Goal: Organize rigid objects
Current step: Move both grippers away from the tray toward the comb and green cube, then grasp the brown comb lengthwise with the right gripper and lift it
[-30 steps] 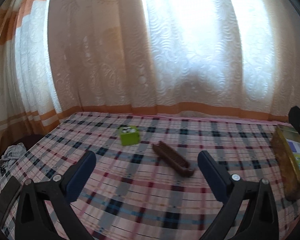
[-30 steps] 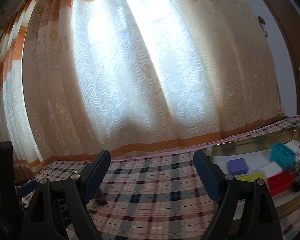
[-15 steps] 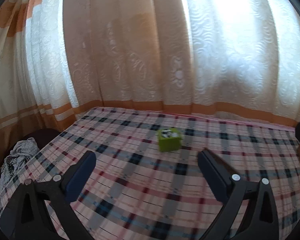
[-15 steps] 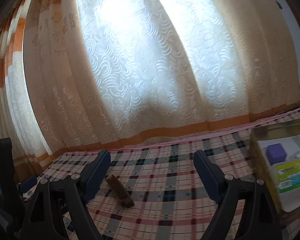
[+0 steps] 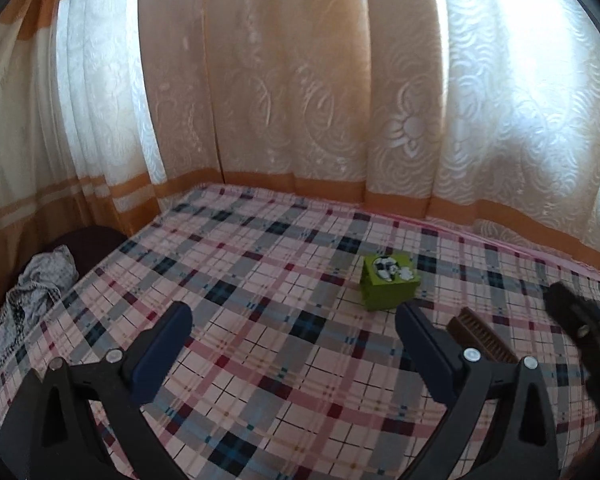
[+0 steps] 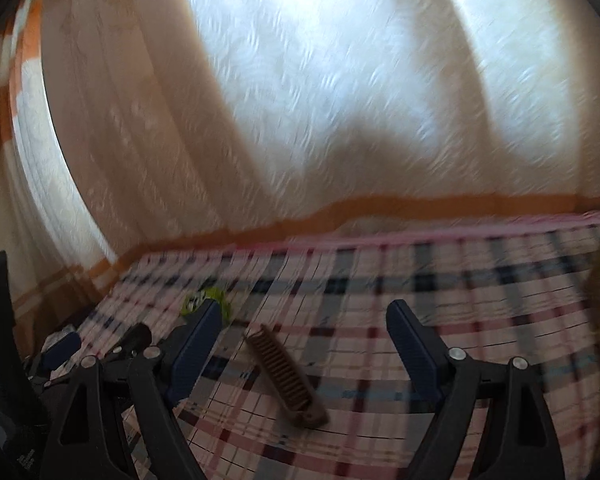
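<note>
Your left gripper [image 5: 293,340] has its jaws spread wide with only checked cloth [image 5: 260,280] between them, just as a second ago; what has changed is the outlook. The green box [image 5: 390,287], which sat left of centre a second ago, now lies up and to the right of the gap, just beyond the right fingertip, and the brown comb [image 5: 482,342] that lay in full view between the fingers is now half hidden behind the right finger, only its ribbed upper part showing. The open tin at the right edge has gone from this view, and your right gripper [image 5: 580,328] pokes in dark at the right edge instead. A crumpled grey cloth [image 5: 36,300] lies off the left side of the bed. On your right gripper [image 6: 304,316] the jaws are closing slightly but remain wide apart, gripping nothing; the comb [image 6: 286,376] lies on the cloth between the fingers, nearer the left one and touching neither. A second ago this view held the tin of coloured blocks at the right; now it is blurred, the tin is reduced to a yellowish smear at the right edge, and the green box [image 6: 216,296] peeps from behind the left fingertip.
</note>
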